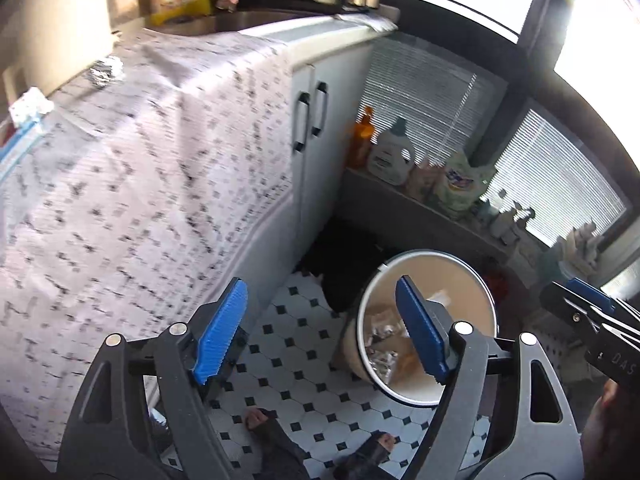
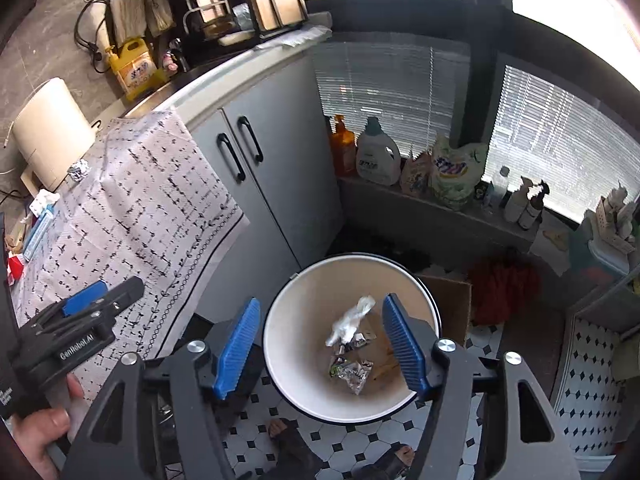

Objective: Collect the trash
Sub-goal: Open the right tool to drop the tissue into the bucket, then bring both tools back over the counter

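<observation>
1. The patterned cloth (image 2: 132, 200) covered the counter to the left of both tongs, hanging over the grey cabinet (image 2: 276, 168) ahead of them.
2. The trash bin (image 2: 348, 276) stood on the tiled floor (image 2: 320, 436) directly below and ahead of the right gripper (image 2: 320, 344), and ahead-right of the left gripper (image 1: 320, 332).
3. The right gripper hung over the bin's mouth, its blue fingers spread wide with nothing between them.
4. The left gripper was likewise spread and held nothing, poised over the counter's edge, just left of the bin.
5. Crumpled white paper (image 2: 352, 318) and foil wrappers (image 2: 354, 372) lay in the bin's bottom, between the right gripper's fingers in its view.
6. A foil ball (image 2: 79, 170) sat on the cloth, far ahead-left of both tongs.
</observation>
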Demonstrator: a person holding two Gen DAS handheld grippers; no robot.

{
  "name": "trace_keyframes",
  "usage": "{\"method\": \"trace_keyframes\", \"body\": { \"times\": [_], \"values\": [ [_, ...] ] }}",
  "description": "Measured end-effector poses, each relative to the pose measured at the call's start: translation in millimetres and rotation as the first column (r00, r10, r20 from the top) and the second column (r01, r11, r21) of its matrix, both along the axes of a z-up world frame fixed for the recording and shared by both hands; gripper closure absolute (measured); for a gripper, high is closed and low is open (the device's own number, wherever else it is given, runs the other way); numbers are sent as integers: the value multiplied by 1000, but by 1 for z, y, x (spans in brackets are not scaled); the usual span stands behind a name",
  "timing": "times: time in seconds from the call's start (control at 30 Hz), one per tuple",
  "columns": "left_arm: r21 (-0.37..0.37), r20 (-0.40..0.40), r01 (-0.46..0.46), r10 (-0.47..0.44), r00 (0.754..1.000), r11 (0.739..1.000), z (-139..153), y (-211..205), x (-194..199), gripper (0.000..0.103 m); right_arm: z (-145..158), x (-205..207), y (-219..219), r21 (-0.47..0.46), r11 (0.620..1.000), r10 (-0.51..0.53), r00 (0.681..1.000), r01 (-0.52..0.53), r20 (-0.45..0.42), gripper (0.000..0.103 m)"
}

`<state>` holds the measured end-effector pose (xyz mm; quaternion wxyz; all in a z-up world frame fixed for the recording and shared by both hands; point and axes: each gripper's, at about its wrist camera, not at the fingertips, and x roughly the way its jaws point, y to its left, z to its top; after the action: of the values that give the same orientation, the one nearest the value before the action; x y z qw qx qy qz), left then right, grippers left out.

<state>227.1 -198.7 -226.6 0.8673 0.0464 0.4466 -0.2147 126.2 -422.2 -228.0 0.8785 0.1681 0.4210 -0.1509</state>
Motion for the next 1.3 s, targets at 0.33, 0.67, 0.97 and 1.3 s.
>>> {"method": "trace_keyframes", "body": {
  "times": [0.33, 0.67, 0.97, 1.3],
  "values": [
    [-34, 101, -113, 116, 988, 993, 51, 55, 13, 14, 54, 26, 39, -46, 995, 98, 991, -94, 90, 21],
    [-95, 192, -242, 257, 947, 965, 98, 126, 28, 6, 100, 59, 107, -72, 975, 220, 960, -210, 176, 8],
    [-118, 245, -361, 380, 892, 925, 119, 188, 38, 6, 121, 90, 159, -101, 948, 317, 926, -302, 204, 8],
    [-159, 259, -467, 493, 830, 870, 124, 259, 55, 6, 127, 123, 211, -127, 927, 372, 904, -352, 211, 8]
  ]
}}
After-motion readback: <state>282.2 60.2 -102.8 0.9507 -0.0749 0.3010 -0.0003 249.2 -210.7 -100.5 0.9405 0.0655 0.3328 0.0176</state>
